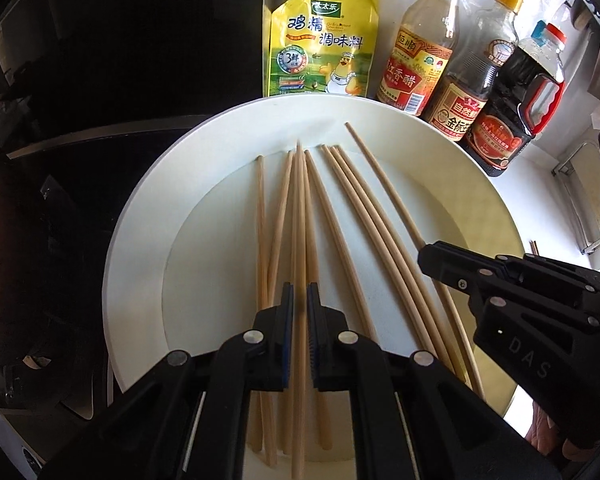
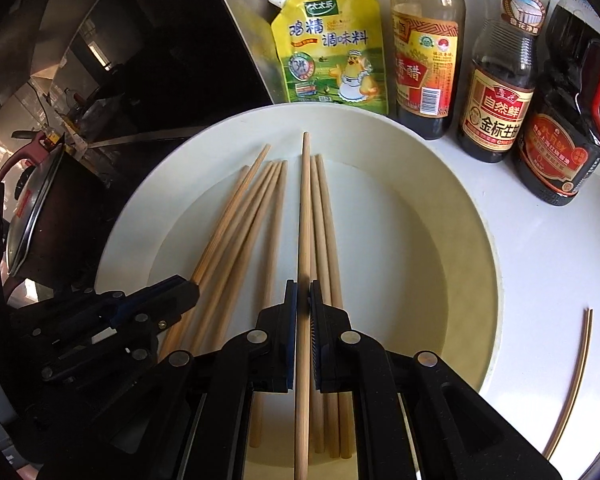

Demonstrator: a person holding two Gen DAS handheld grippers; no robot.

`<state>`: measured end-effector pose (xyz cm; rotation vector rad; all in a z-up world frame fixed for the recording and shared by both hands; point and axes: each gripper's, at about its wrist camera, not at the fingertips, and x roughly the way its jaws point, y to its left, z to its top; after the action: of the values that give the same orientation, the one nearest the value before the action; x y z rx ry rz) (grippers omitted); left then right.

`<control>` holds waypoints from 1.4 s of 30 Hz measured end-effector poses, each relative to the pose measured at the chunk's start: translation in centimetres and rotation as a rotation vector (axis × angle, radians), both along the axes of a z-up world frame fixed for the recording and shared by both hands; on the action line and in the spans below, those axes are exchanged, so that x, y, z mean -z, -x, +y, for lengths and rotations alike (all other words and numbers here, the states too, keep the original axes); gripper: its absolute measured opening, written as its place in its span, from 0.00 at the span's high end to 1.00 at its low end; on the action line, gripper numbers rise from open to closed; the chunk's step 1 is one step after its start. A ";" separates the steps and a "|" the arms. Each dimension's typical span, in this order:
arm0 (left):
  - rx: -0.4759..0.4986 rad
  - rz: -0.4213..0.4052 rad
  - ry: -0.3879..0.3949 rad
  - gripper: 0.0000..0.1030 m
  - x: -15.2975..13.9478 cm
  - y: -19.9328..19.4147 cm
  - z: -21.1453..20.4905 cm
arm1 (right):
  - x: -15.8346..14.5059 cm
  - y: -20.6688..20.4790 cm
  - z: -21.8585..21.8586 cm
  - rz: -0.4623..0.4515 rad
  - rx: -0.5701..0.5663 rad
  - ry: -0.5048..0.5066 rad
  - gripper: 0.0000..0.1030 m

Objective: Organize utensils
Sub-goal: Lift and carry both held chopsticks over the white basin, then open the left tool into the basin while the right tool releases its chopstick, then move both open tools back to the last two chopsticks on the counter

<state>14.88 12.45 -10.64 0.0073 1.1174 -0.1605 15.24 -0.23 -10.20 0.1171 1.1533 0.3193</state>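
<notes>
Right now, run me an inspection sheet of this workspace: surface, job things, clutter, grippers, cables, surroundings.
Surface: white counter, partly taken up by a large white plate.
Job's things: wooden chopsticks lie loose on the plate, roughly lengthwise; two more chopsticks lie on the counter to the plate's right.
Clutter: yellow pouch and three sauce bottles stand behind the plate.
Grippers: left gripper shut on one chopstick; right gripper shut on another chopstick, both low over the plate.
Cables: nothing seen.
Surroundings: black stove to the left, with a pot on it.
</notes>
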 end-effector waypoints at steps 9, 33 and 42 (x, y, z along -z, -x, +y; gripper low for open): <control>-0.038 -0.031 0.000 0.53 -1.3 -0.4 1.3 | -0.8 0.5 -0.9 -0.027 0.027 0.012 0.86; -0.021 -0.109 0.017 0.41 -5.5 4.9 0.0 | -4.8 6.6 -4.4 -0.085 0.098 -0.021 0.83; 0.003 -0.141 0.012 0.40 -6.8 7.6 -1.4 | -6.0 9.0 -5.6 -0.118 0.099 -0.034 0.82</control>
<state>7.29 11.06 -3.88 0.0099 0.9757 -0.1668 6.21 -5.81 -4.15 0.1818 1.0220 0.2551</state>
